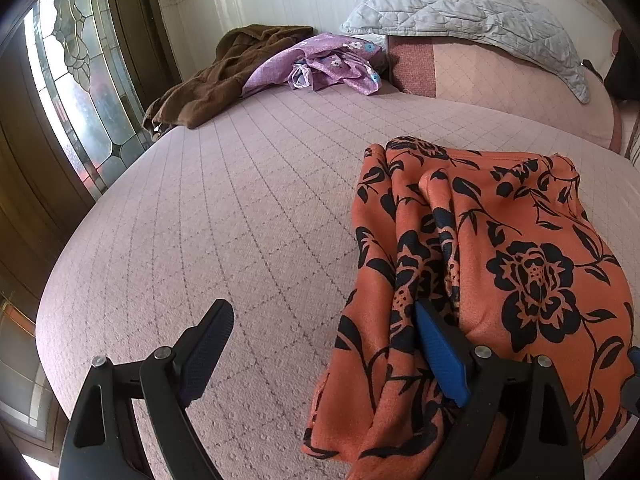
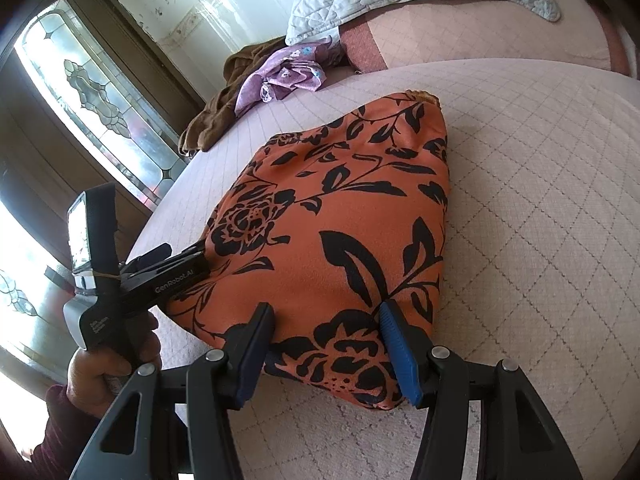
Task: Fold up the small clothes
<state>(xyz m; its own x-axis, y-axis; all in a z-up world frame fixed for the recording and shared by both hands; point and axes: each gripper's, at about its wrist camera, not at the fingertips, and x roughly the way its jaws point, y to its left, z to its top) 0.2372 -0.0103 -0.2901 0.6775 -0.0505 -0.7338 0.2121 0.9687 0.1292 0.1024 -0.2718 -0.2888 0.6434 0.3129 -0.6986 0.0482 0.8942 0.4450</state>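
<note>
An orange garment with black flowers [image 1: 520, 240] [image 2: 340, 200] lies partly folded on the pink quilted bed [image 1: 240, 220], with loose pleats along its left side. My left gripper [image 1: 320, 306] stands wide open at that left edge. Its blue-padded finger [image 1: 440, 356] rests on the cloth and the other finger [image 1: 212, 340] is over bare bedding. In the right wrist view a hand [image 2: 100, 372] holds this left gripper [image 2: 180, 254] against the garment's side. My right gripper [image 2: 324, 316] is half open over the near edge, and the cloth between its pads lies flat, unpinched.
A brown garment [image 1: 208, 76] and a purple flowered one [image 1: 320, 64] lie heaped at the far side of the bed. A grey quilted pillow [image 1: 460, 16] rests on a pink bolster [image 1: 500, 76] behind. A leaded-glass window [image 1: 80, 80] and the bed's edge are to the left.
</note>
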